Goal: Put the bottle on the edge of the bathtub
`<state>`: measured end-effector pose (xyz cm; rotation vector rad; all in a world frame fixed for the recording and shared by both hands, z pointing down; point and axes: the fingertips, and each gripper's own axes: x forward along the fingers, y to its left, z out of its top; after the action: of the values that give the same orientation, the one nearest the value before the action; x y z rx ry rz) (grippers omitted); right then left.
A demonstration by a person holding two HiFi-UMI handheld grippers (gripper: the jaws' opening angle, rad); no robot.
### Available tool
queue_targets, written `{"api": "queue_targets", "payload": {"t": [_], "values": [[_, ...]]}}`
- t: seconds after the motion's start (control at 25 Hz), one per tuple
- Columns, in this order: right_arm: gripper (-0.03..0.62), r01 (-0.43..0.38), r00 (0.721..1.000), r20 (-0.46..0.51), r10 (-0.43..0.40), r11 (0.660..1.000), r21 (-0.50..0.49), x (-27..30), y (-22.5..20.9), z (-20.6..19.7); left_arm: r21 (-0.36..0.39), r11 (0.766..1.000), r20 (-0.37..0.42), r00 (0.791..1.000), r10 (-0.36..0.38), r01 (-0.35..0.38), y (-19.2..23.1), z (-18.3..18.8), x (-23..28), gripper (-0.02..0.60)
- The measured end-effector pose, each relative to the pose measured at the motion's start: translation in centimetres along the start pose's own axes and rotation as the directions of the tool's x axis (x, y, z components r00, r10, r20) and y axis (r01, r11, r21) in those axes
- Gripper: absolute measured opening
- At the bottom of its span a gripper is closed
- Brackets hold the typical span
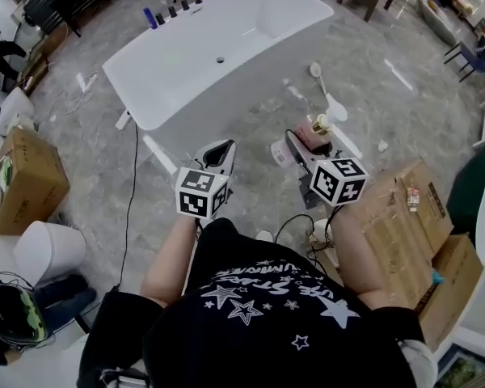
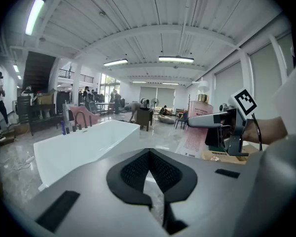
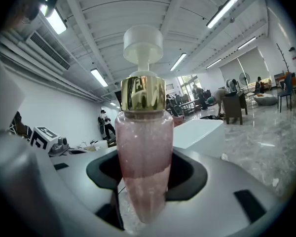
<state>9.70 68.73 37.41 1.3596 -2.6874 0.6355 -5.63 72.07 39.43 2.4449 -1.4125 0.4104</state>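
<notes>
Transport step in hand: right gripper (image 3: 147, 174) clamped on the upright pink pump bottle (image 3: 143, 132), held in the air well short of the bathtub (image 1: 226, 95); left gripper (image 2: 149, 157) closed, empty. The next move calls for reaching the tub's near rim and seating the bottle squarely before release.

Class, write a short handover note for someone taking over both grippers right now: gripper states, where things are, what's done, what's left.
Left gripper: shut, empty.
Right gripper: shut on the pink pump bottle, which is upright and in the air, short of the white bathtub.
Done: bottle is picked up.
Left: carry it to the tub's edge, stand it there, release.
</notes>
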Motion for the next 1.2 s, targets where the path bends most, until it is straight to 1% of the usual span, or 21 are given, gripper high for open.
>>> {"api": "queue_targets", "payload": {"t": [0.12, 0.28, 0.52, 0.68, 0.88, 1.04, 1.2], "values": [[0.229, 0.008, 1.0, -0.002, -0.008, 1.0, -0.001, -0.3, -1.5, 0.4, -0.008, 1.0, 0.009, 1.0, 0.008, -0.008, -0.5, 0.4, 1.0, 0.015], [0.23, 0.013, 1.0, -0.01, -0.013, 1.0, 0.023, -0.1, -3.2, 0.4, -0.007, 1.0, -0.006, 1.0, -0.001, 0.001, -0.7, 0.6, 2.7, 0.015], [0.229, 0.058, 0.998, -0.02, -0.057, 0.997, 0.041, 2.9, -7.8, 1.0, -0.013, 1.0, -0.012, 1.0, -0.025, 0.025, 1.1, 1.7, 8.5, 0.015], [0.229, 0.081, 0.997, -0.019, -0.08, 0.995, 0.049, 7.3, -12.0, 2.3, -0.017, 0.999, -0.009, 0.999, -0.044, 0.043, 4.4, 3.2, 14.2, 0.015], [0.229, 0.133, 0.991, 0.006, -0.133, 0.99, 0.051, 14.9, -18.3, 5.5, -0.012, 0.998, -0.023, 0.997, -0.067, 0.067, 10.2, 5.7, 23.3, 0.015], [0.229, 0.162, 0.987, 0.007, -0.163, 0.984, 0.067, 21.3, -23.1, 8.3, -0.02, 0.995, -0.045, 0.994, -0.098, 0.097, 14.5, 8.2, 30.4, 0.015], [0.229, 0.196, 0.98, 0.003, -0.197, 0.977, 0.081, 27.1, -27.4, 11.0, -0.022, 0.993, -0.078, 0.99, -0.119, 0.118, 18.5, 10.5, 36.5, 0.015]]}}
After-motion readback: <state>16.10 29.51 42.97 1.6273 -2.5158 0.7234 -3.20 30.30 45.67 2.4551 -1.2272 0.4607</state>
